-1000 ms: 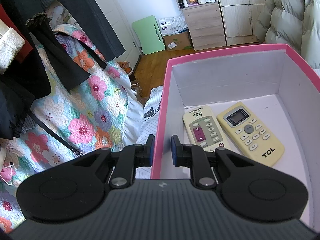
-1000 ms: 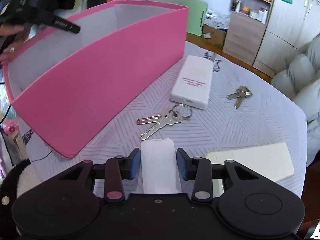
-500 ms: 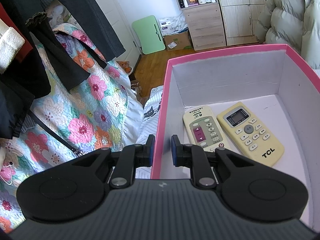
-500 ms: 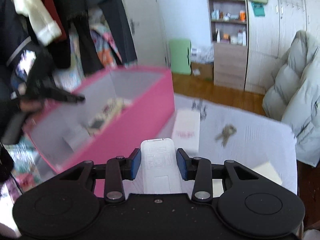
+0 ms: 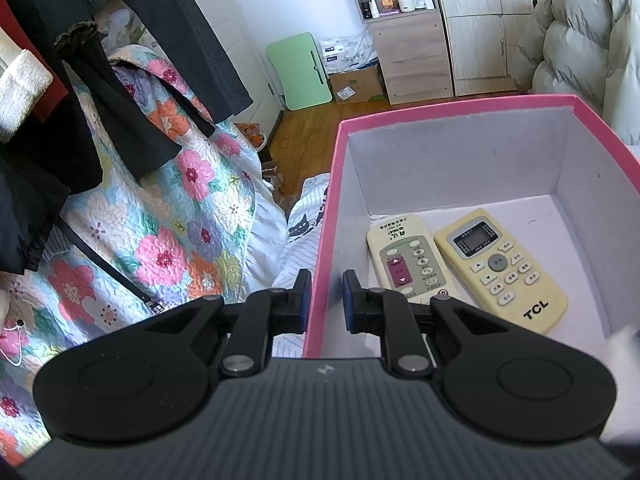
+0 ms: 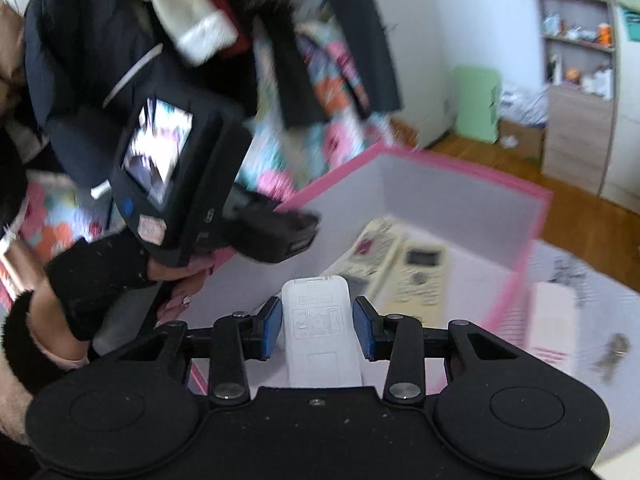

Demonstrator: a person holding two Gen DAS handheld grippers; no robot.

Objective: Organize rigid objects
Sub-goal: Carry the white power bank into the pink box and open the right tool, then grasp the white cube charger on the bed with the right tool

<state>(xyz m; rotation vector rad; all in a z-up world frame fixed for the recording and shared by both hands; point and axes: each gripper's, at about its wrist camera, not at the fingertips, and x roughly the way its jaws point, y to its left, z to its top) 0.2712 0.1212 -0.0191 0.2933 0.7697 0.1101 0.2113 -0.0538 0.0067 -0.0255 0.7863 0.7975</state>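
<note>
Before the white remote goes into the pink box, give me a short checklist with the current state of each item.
1. Right gripper has the white remote between its pads: ok, held squarely, back face up.
2. Left gripper steadies the pink box: ok, its jaws straddle the box's left wall.
3. Free floor space in the box: ok, bare floor shows to the right of the TCL remote.
4. Two remotes already inside lie flat: ok, the cream remote and the TCL remote sit side by side.
5. White remote is over the opening: cannot tell, the right wrist view is blurred.
</note>
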